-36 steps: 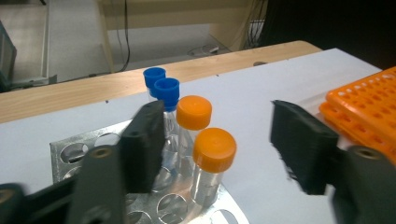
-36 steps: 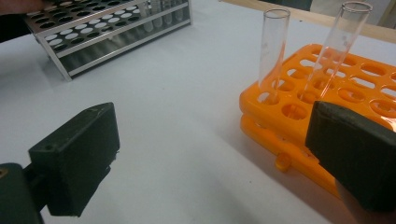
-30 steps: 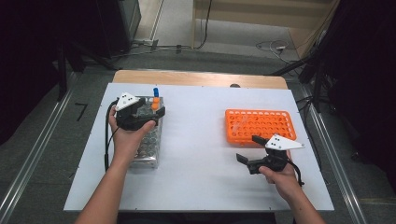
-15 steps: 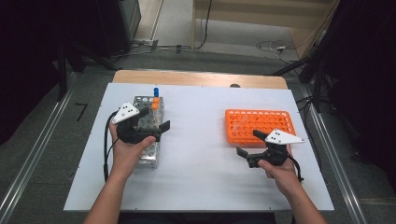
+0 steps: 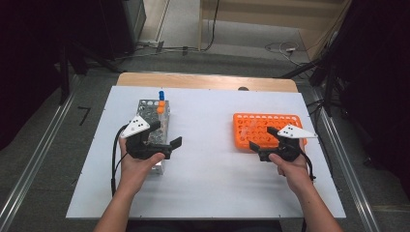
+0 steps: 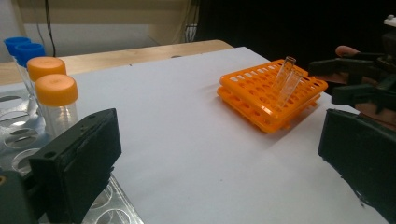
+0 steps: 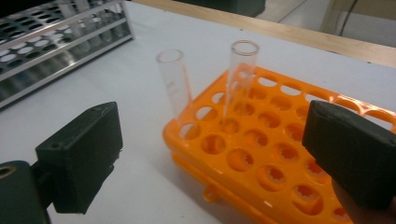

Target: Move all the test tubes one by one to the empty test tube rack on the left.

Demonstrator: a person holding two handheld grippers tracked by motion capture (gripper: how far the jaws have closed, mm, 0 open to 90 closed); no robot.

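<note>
My right gripper (image 7: 212, 154) stands wide open with nothing between its jaws, and the two open glass test tubes (image 7: 173, 84) sit straight ahead of it, just beyond the jaw tips, in the near corner of the orange tube rack (image 5: 267, 130). Both tubes stand roughly upright, leaning a little, so I judge a level approach with a jaw on either side would suit them. My left gripper (image 5: 162, 140) is also fully open and empty; its jaws have just been opening, and it hovers over the near end of the metal rack (image 5: 145, 107), well apart from the orange one. So the right hand is clearly nearer the glass tubes. Count: two glass tubes, two orange-capped tubes (image 6: 57, 100), two blue-capped tubes (image 6: 29, 51), two racks.
</note>
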